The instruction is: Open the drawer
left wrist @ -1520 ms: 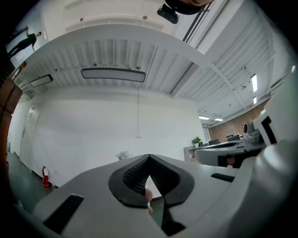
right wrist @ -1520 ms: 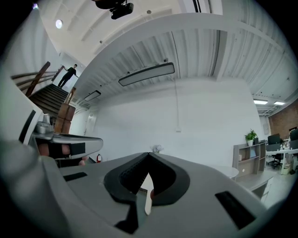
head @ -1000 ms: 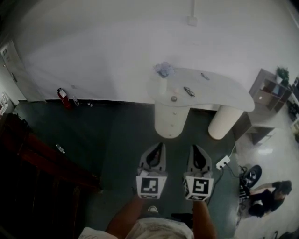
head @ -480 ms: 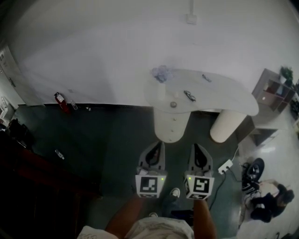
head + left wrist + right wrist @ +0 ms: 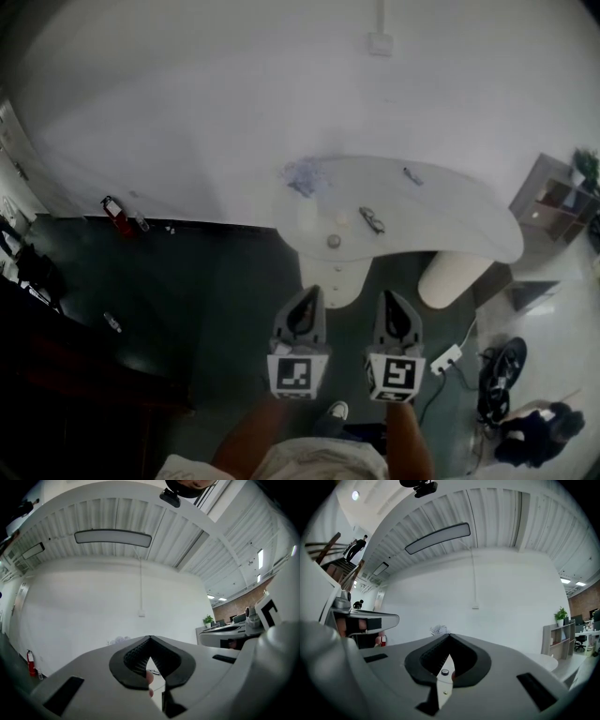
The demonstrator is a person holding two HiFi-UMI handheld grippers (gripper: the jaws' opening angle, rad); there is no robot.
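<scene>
The drawer (image 5: 333, 274) is one of the pale, curved fronts on the white round pedestal (image 5: 326, 286) under the left end of the white kidney-shaped tabletop (image 5: 450, 211). Its knobs are too small to make out clearly. It looks closed, flush with the pedestal.

On the tabletop lie a crumpled bluish-white bundle (image 5: 302, 175), a small round dark item (image 5: 334, 241) and a dark object (image 5: 372, 219) that you cannot identify. A second white leg (image 5: 450, 278) stands to the right. A white power strip (image 5: 443, 359) with its cable lies on the dark floor (image 5: 225, 291) beside your right side, and a red fire extinguisher (image 5: 112, 208) stands well apart by the wall.

You hold both tools side by side and about level, aimed at the pedestal, with your forearms low in the head view. The left gripper (image 5: 312, 293) (image 5: 149, 641) has its jaws together on nothing. The right gripper (image 5: 389, 298) (image 5: 449, 637) is likewise closed and empty. Both sit near the pedestal, apart from it.
</scene>
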